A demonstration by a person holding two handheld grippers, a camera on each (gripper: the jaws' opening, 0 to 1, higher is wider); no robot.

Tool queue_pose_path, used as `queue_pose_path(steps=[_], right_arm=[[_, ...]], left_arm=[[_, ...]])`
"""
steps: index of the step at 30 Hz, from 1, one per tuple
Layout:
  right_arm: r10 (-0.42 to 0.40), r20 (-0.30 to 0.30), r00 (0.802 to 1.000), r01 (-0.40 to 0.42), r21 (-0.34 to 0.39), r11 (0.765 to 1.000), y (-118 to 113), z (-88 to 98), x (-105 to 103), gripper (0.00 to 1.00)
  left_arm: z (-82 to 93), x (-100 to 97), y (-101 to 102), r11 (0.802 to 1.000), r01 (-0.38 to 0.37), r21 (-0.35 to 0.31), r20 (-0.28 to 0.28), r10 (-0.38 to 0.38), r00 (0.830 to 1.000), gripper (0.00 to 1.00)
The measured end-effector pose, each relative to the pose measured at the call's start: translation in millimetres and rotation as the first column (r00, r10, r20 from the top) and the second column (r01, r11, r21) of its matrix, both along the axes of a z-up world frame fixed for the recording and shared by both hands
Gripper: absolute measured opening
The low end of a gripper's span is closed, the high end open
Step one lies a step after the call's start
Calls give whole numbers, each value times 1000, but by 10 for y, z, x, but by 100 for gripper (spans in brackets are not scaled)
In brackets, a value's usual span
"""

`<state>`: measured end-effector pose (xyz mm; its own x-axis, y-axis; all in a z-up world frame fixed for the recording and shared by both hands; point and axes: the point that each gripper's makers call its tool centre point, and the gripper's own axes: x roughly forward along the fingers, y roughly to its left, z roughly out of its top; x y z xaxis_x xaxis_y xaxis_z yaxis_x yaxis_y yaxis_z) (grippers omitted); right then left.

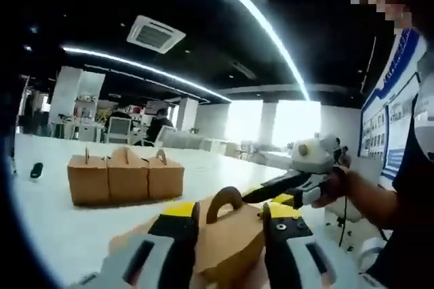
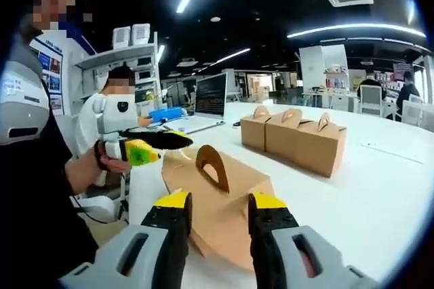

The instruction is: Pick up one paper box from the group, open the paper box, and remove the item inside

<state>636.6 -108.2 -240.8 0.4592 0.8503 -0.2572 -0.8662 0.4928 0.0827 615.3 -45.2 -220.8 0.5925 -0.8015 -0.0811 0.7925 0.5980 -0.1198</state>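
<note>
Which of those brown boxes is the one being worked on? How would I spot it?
Start at the big white table. Three brown boxes stand in a row, touching, farther back. The box being worked on lies apart, nearer, with the right gripper and left gripper at opposite ends.

Matt brown paper on a smooth white table

The paper box [image 2: 220, 201] and three grouped boxes [image 2: 293, 136] look like matt kraft card; the table [image 2: 380, 201] seems faintly glossy; the jaws appear to be black and yellow plastic.

Open office — dark ceiling [image 1: 224, 45], strip lights [image 1: 251, 17]
</note>
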Motion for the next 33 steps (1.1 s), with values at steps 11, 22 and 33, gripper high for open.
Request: queue_pose_path(steps=[11, 22, 33], right_arm=[[5, -9, 1000, -5, 20, 1000, 4, -3, 2, 34], [-30, 61, 998, 30, -7, 1000, 17, 50, 80, 34], [6, 589, 808, 184, -262, 947, 307, 500, 76, 33]], left_arm=[[-186, 122, -27, 993, 17, 120, 55, -24, 998, 52], [-246, 110, -44, 963, 11, 269, 164, -57, 985, 55], [-255, 103, -40, 957, -5, 289, 172, -46, 984, 54]])
